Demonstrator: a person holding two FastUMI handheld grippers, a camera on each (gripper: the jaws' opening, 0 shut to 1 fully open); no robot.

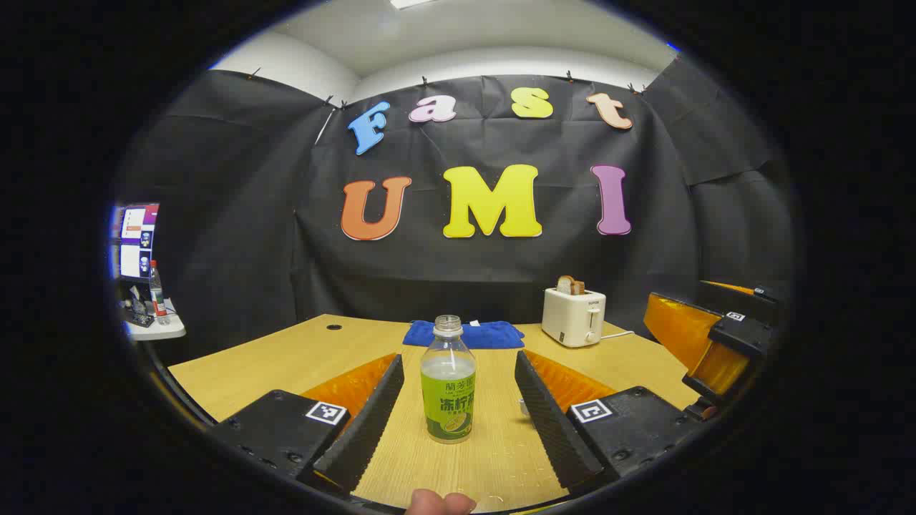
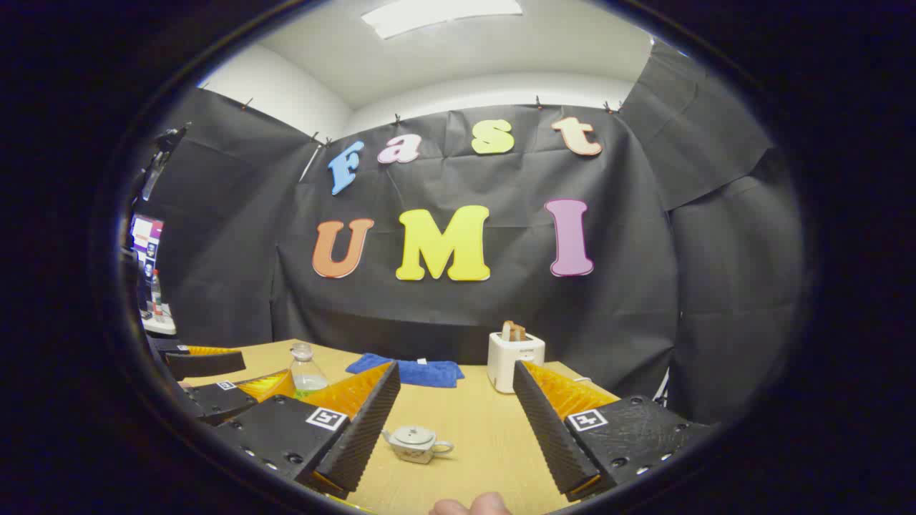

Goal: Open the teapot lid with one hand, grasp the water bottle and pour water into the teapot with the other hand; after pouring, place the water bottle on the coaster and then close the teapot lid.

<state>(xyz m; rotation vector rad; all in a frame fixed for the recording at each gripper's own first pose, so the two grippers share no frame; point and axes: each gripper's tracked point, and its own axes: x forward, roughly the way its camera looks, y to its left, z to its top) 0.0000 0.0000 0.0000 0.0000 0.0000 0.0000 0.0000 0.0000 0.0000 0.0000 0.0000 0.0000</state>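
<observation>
A clear water bottle (image 1: pixel 448 379) with a green label and no cap stands upright on the wooden table (image 1: pixel 286 357). It stands between the fingers of my left gripper (image 1: pixel 458 357), which is open and does not touch it. A small pale teapot (image 2: pixel 415 442) with its lid on sits on the table, low between the spread fingers of my open right gripper (image 2: pixel 456 372). In the right gripper view the bottle (image 2: pixel 306 372) stands at the left, with the left gripper (image 2: pixel 265 373) around it. The right gripper (image 1: pixel 715 336) appears at the right edge of the left gripper view.
A blue cloth (image 1: pixel 464 334) lies at the back of the table, and a white toaster (image 1: pixel 574 315) holding toast stands to its right with a cord. A side table (image 1: pixel 154 325) with a screen and a bottle stands far left. A fingertip (image 1: pixel 436 503) shows at the bottom edge.
</observation>
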